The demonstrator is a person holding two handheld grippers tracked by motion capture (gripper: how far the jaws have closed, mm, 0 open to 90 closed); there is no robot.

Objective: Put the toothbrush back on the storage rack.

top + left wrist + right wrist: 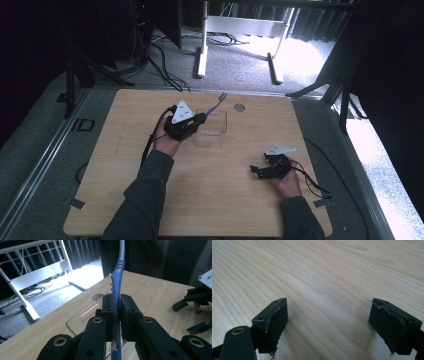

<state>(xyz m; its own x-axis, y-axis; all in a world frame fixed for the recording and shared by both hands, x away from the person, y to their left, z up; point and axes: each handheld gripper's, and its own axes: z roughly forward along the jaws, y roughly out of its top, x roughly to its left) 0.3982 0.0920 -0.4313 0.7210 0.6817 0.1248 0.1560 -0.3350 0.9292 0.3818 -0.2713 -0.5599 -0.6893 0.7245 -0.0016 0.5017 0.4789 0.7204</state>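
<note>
Toothbrush [216,103] pinched mid-handle in my left claw [117,307], bristle end pointing far and up, hovering at far-left rim of clear box [212,131] on worktop [210,200]. Jaws clamped tight on blue handle. I'm judging step as lowering brush into box: keeping handle centred over opening, tilting down gently, avoiding nudging light box. Right claw [267,167] spread wide, holding nothing, idling near right.

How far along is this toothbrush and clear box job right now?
Done: the left gripper has its jaws shut on the toothbrush.
In hand: the brush is held above the clear box, bristles pointing up and away.
Left, probably: lowering it in and letting go. The right gripper rests open over bare table.
</note>
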